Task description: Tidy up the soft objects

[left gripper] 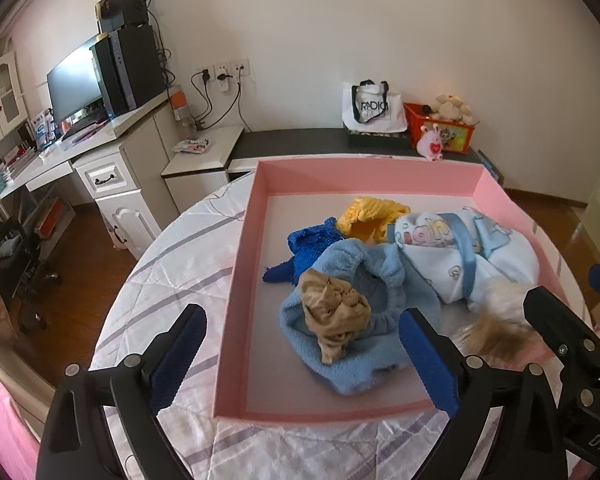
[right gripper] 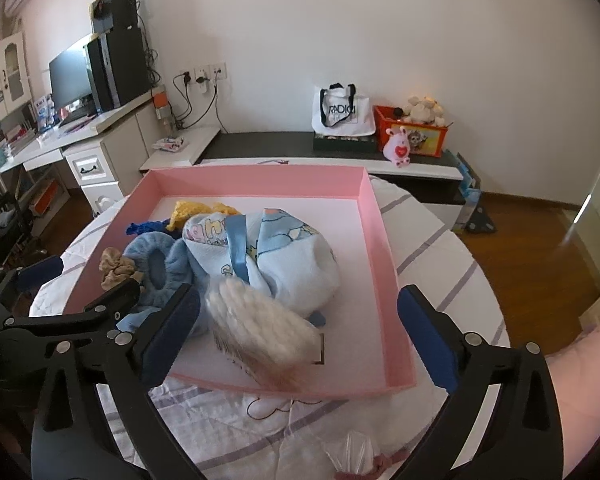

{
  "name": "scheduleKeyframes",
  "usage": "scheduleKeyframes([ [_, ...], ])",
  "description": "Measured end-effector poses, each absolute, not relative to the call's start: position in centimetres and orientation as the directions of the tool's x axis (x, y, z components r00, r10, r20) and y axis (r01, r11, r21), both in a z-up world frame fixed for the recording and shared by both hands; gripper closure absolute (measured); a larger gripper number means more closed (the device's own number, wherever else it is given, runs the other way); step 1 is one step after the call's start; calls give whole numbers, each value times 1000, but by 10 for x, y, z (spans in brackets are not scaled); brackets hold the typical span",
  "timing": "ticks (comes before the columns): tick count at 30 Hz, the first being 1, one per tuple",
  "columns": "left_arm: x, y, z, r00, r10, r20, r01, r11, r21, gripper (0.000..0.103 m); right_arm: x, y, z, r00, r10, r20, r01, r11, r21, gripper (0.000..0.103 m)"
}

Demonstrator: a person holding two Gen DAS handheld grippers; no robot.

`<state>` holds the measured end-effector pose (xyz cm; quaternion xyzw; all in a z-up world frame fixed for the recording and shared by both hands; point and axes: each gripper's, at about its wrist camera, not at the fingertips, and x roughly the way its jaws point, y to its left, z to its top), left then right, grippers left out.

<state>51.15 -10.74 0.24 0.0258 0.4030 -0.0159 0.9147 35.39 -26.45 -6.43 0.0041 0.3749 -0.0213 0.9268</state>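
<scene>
A pink box [left gripper: 236, 280] [right gripper: 384, 248] sits on the round quilted table [left gripper: 172, 264]. Inside it lie a yellow knit [left gripper: 368, 216], a dark blue knit [left gripper: 308, 248], a light blue fleece piece [left gripper: 340, 344] with a tan scrunchie [left gripper: 332, 308] on top, and a pale blue baby garment [left gripper: 480, 256] [right gripper: 296, 264]. A white fluffy item [right gripper: 260, 332], blurred, lies at the box's near edge between my right gripper's [right gripper: 300, 336] open jaws, and neither pad touches it. My left gripper [left gripper: 304, 356] stands open over the box's near left corner with nothing gripped.
A person's forearm [right gripper: 580, 380] shows at the right. A clear plastic bag [right gripper: 352, 456] lies on the table near me. Beyond the table a low bench holds a white tote [left gripper: 374, 108], an orange toy box [left gripper: 440, 132] and a pink plush [left gripper: 430, 146]. A desk with a monitor [left gripper: 76, 80] stands at the left.
</scene>
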Motion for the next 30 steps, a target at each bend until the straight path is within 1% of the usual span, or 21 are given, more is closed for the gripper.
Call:
scheduleKeyframes([
  [11,467,-100,25,712,-8,-703,35,999,24,3,323,-260,-43,752,-35,-658,37,999,-11,3],
  [19,430,-97,42,742,-6,-670,23,1000,16,2,296,-255,-26,781,-29,-623,27,1000,-13,1],
  [30,367,-101,69,799,-13,-601,26,1000,12,0,245,-257,-1,825,-51,-563,49,999,-19,0],
])
